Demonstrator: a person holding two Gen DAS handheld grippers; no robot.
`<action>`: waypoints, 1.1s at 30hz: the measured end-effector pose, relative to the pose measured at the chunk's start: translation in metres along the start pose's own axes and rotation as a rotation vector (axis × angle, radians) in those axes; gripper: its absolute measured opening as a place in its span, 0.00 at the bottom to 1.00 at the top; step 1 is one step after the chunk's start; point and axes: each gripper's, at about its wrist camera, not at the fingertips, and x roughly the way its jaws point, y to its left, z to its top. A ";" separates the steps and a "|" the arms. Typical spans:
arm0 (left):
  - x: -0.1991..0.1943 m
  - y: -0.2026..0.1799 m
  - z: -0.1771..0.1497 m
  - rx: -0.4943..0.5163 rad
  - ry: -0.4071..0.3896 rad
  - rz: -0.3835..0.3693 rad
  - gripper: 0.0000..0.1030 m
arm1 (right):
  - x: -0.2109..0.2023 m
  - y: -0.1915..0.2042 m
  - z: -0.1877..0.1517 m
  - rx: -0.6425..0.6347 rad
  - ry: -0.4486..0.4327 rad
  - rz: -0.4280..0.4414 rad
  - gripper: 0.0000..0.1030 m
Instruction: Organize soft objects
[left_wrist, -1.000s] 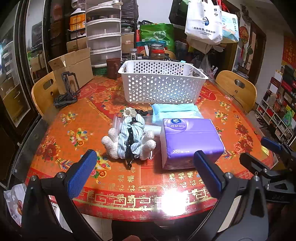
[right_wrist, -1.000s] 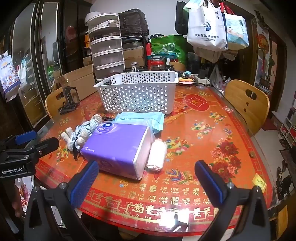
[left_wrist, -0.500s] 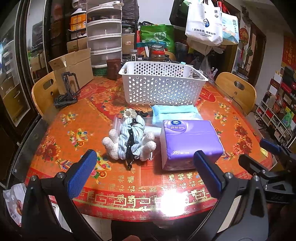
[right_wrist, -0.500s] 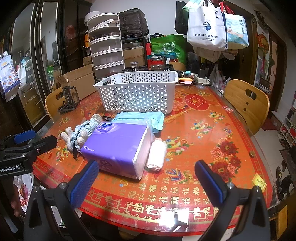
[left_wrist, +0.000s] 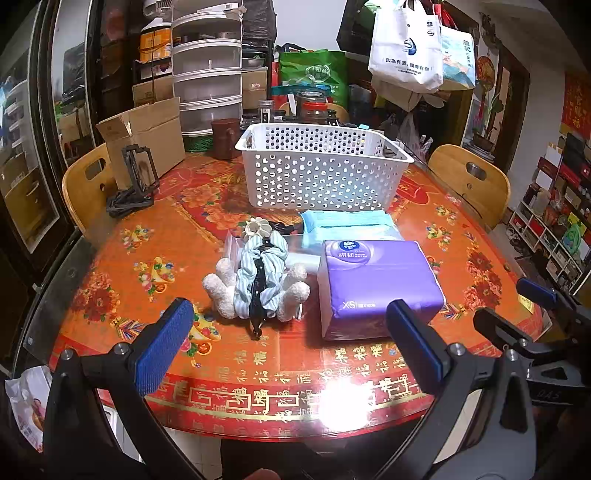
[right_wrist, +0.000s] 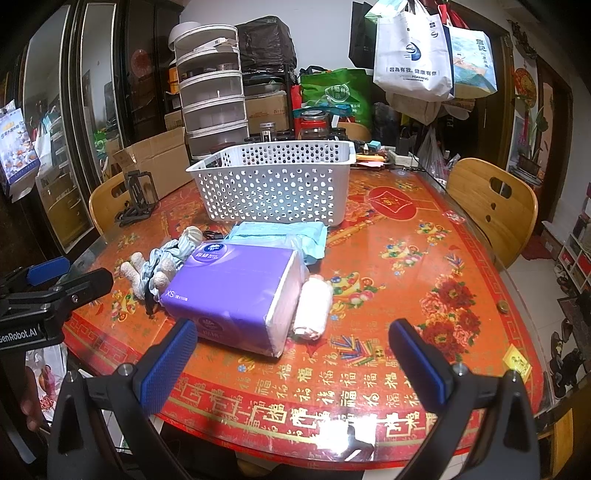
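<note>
We have both grippers low at the bottom of their frames, hovering off the near edge of the bench (left_wrist: 110, 280), because nothing has been picked yet: the left gripper (left_wrist: 288, 343) has its fingers spread wide with nothing between them, and the right gripper (right_wrist: 291, 354) is likewise released and empty. The soft things lie clustered mid-frame in both views, just in front of the one white basket (left_wrist: 321, 173), which sits upper centre and which we judge to be where they should go (its inside is mostly hidden, so we cannot say what it holds). We count four soft things: one plush toy (left_wrist: 258, 284) in striped cloth, lying left of centre in the left view; one purple tissue pack (left_wrist: 376, 280) just beside it to the right; one teal pack (left_wrist: 347, 229) behind that, near the basket wall; and one pale roll (right_wrist: 314, 306), seen in the right view touching the tissue pack's right end. The toy sits squarely ahead of the left gripper, so we judge it the likely first grasp, while the roll lies nearest the right one.
</note>
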 end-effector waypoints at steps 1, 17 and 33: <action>0.001 0.001 -0.001 0.000 -0.001 -0.001 1.00 | 0.000 0.000 0.000 0.000 0.000 -0.001 1.00; 0.001 0.001 -0.003 -0.001 -0.003 -0.001 1.00 | 0.001 0.002 0.001 -0.002 0.003 -0.001 1.00; -0.008 0.018 0.009 -0.014 -0.131 0.062 1.00 | 0.002 -0.002 0.002 -0.005 -0.098 -0.003 1.00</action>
